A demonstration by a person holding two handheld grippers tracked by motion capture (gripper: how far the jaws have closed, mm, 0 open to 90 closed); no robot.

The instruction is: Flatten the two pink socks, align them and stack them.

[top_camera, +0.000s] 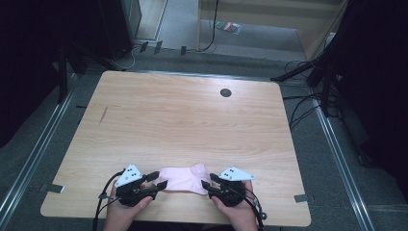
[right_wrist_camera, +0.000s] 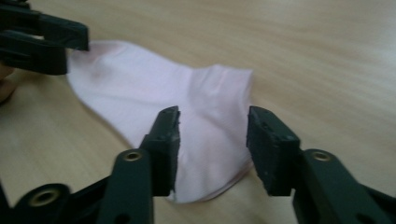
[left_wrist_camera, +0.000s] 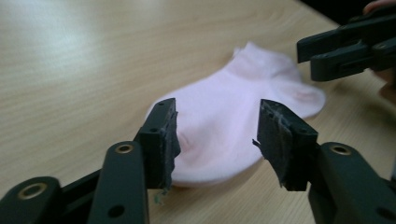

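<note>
A sock point(top_camera: 182, 178) lay flat on the table point(top_camera: 183, 120), close to its near edge and about midway between the left and right edges. The left gripper point(top_camera: 156, 180) sat just beside the sock's left end, the right gripper point(top_camera: 207, 185) just beside its right end. A small round grommet point(top_camera: 225, 92) sat near the far edge, right of centre.

Light wooden table point(top_camera: 183, 115) on grey floor point(top_camera: 332, 159)
</note>
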